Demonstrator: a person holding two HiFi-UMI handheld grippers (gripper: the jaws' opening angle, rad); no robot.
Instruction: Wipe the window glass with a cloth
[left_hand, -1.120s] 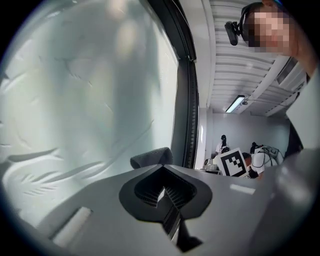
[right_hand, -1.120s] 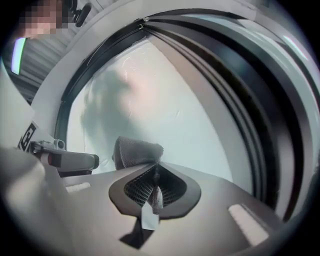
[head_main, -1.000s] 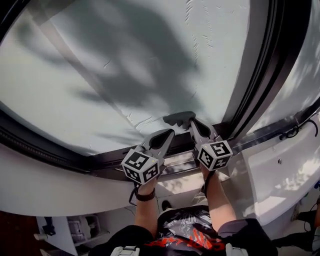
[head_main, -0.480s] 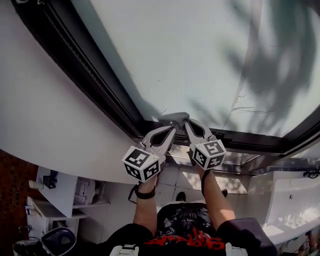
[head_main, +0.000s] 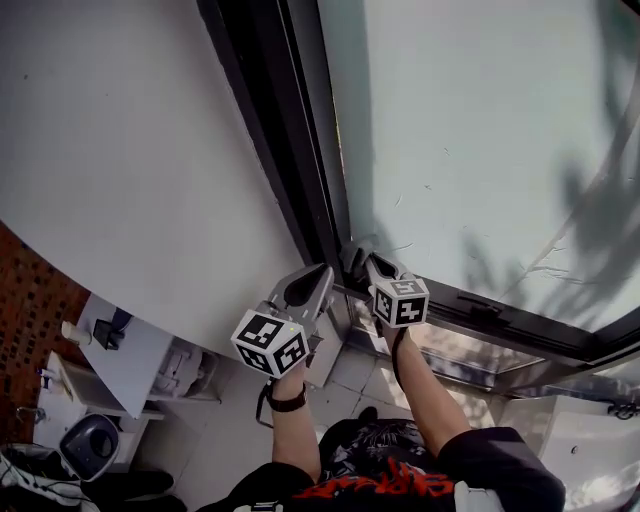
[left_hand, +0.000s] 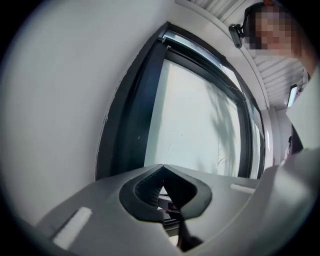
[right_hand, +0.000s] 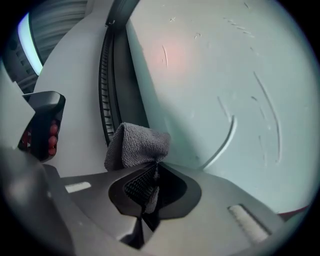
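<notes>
At the left of the head view, the left gripper (head_main: 320, 275) points at the dark window frame (head_main: 290, 170), beside the white wall (head_main: 120, 150). Only its own view shows that its fingers are closed together with nothing between them. More to the right, the right gripper (head_main: 362, 262) has its fingers closed on the grey cloth (right_hand: 136, 145), at the lower left corner of the window glass (head_main: 480, 140). Both forearms reach up from the bottom of the frame.
</notes>
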